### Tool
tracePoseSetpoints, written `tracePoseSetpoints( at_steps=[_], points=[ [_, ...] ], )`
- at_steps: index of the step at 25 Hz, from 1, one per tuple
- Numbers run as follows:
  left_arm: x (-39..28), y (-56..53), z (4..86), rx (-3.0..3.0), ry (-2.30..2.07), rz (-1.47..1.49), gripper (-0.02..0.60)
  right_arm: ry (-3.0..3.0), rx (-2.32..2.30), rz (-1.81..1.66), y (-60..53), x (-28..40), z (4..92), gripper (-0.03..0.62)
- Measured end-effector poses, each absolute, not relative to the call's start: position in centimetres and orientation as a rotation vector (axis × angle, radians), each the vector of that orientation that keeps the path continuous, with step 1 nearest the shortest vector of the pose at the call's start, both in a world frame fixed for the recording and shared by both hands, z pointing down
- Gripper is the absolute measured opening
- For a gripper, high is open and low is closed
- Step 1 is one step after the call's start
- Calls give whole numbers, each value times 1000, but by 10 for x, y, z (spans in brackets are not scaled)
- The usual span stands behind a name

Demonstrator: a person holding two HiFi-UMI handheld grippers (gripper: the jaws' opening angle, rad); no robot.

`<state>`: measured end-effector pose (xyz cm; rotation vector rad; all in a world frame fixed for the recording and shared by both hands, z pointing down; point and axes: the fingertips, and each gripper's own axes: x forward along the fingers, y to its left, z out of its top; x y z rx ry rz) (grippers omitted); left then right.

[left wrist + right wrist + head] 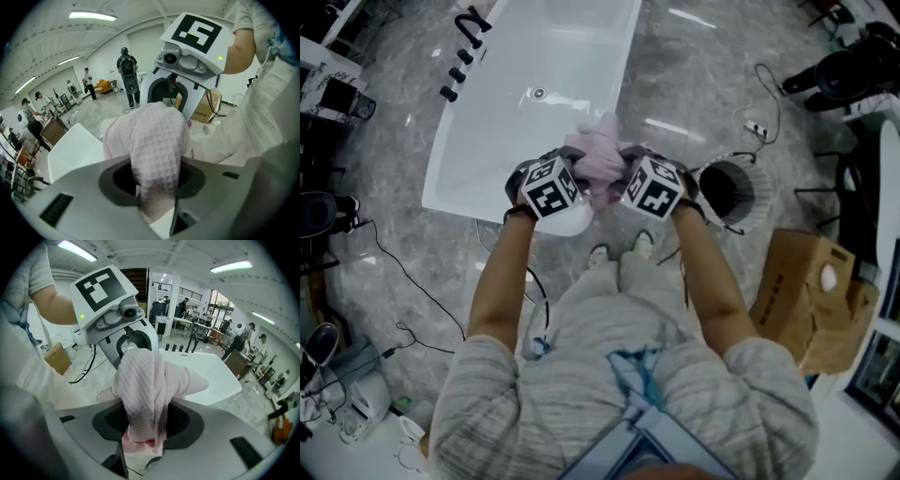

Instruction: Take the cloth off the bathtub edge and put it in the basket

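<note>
A pale pink waffle-weave cloth hangs bunched in the air between both grippers, above the near rim of the white bathtub. My left gripper is shut on the cloth's left end; in its own view the cloth fills the gap at the left gripper. My right gripper is shut on the other end, with the cloth pinched in the right gripper. The round mesh basket stands on the floor just right of the right gripper.
Black tap handles line the tub's left rim. A cardboard box sits on the floor to the right of the person. Cables trail over the marble floor. Several people stand far off in the room.
</note>
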<state>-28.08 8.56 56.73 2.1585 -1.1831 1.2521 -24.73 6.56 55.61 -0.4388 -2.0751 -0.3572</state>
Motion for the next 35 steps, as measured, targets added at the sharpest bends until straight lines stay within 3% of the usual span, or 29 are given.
tracePoseSetpoints(
  at_steps=[35],
  points=[
    [-257, 66, 487, 2256, -1167, 1364, 160, -2129, -284, -438, 47, -224, 477, 195]
  ],
)
